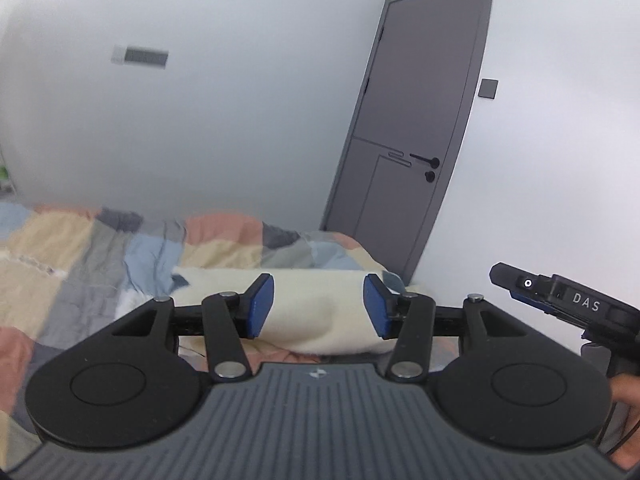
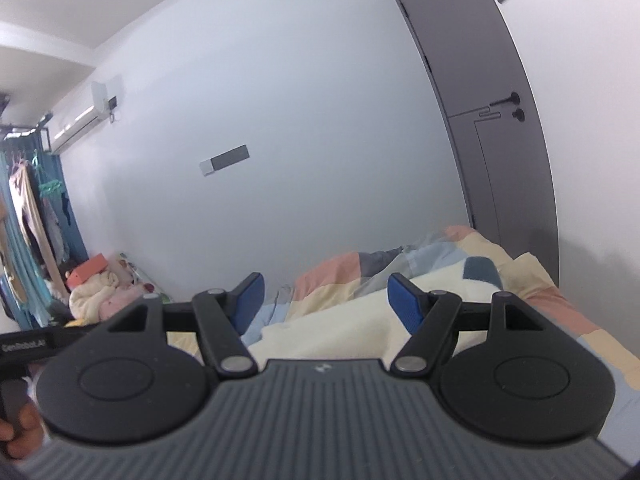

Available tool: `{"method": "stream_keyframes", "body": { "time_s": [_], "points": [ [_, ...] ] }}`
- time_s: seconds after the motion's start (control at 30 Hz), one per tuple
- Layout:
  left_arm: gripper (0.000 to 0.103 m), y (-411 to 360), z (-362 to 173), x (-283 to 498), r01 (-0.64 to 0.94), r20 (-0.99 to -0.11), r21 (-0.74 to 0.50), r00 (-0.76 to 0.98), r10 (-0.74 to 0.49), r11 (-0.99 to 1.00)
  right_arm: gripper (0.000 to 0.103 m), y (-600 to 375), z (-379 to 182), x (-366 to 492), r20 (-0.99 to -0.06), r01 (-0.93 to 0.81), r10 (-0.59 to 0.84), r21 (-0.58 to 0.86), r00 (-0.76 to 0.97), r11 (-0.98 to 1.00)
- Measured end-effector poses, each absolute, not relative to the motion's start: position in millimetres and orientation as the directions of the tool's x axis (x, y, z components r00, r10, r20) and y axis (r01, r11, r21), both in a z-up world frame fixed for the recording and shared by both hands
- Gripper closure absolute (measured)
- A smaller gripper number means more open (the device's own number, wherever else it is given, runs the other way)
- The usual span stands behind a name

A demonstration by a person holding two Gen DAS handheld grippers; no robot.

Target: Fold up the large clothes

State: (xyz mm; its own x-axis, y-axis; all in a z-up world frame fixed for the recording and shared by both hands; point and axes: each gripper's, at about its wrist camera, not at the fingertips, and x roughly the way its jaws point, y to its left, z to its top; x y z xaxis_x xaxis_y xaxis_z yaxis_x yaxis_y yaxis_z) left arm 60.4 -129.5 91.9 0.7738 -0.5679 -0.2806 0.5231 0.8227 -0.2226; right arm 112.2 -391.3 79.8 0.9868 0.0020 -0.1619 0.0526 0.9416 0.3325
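Cream garment partly hidden, claws spread

Grey door — patchwork quilt beneath.

Soft, even daylight fills both views, with no glare and only faint shadows. Fisheye bends the door and wall strongly at the edges. The left of the left-wrist view is blurred; the quilt looks soft.
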Motion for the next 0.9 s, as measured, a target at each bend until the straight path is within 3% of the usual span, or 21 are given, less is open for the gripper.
{"method": "stream_keyframes", "body": {
  "time_s": [0.3, 0.9],
  "points": [
    [0.041, -128, 92, 8, 0.525, -0.249, -0.106, 0.808, -0.534, 0.844, 0.032, -372, 59, 71, -0.197, 0.069, -0.019, 0.251, 0.98, 0.965],
    [0.036, -133, 40, 12, 0.498, -0.344, -0.096, 0.796, -0.499, 0.862, 0.032, -365, 14, 49, -0.339, 0.146, -0.073, 0.196, 0.938, 0.97]
  ]
}}
